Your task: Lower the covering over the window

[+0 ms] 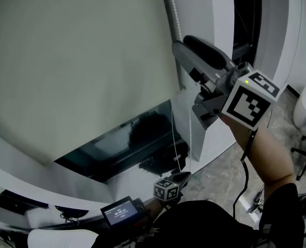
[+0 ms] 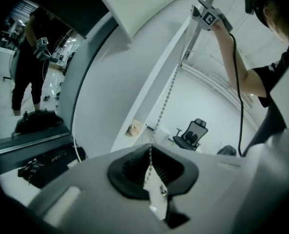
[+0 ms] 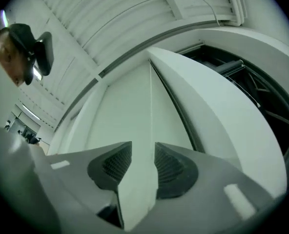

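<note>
Blind (image 1: pixel 75 71) covers most of the window. A dark strip of glass (image 1: pixel 127 138) shows under its bottom edge.

Left hand-held gripper (image 2: pixel 152 165) sits low, jaws pinched together on the bead chain (image 2: pixel 170 89). The chain runs straight up from the pads along the window frame. From the head view I get only this gripper's marker cube and part of its body; the grip itself is hidden there.

Right hand-held gripper (image 3: pixel 143 150) is raised high by the blind's right edge, jaws standing wide, pads pressing nothing. In its own view a thin line runs up between them. I cannot tell whether that is the chain or an edge of the blind.

In the head view the chain's top is cut off by the frame, and its lower strands are too fine to follow against the glass.
</note>
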